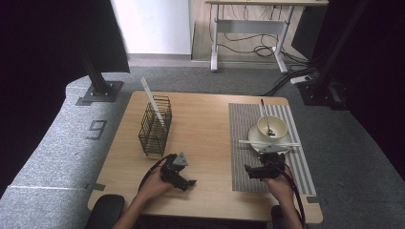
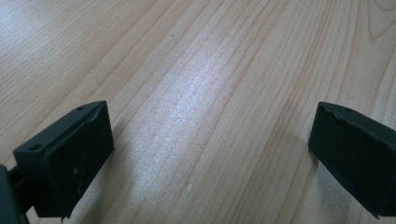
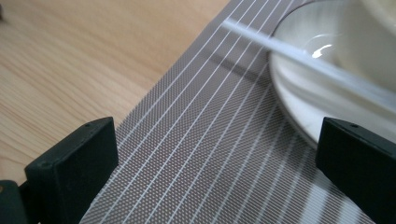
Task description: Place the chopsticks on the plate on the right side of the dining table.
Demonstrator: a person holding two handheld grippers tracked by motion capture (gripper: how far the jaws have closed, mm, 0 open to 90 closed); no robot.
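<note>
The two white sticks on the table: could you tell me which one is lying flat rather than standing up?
The white stick lying across the plate on the striped mat is flat. The other stick stands tilted in the wire basket.

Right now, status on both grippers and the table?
Left gripper open over bare table. Right gripper open over striped mat, short of plate. White stick lies across plate.

Bare light wooden table (image 1: 205,129) is lying open down the middle; a black wire basket (image 1: 155,126) is blocking the left edge, and a white ceramic bowl (image 1: 272,127) on a grey striped placemat (image 1: 248,162) is crowding the right
</note>
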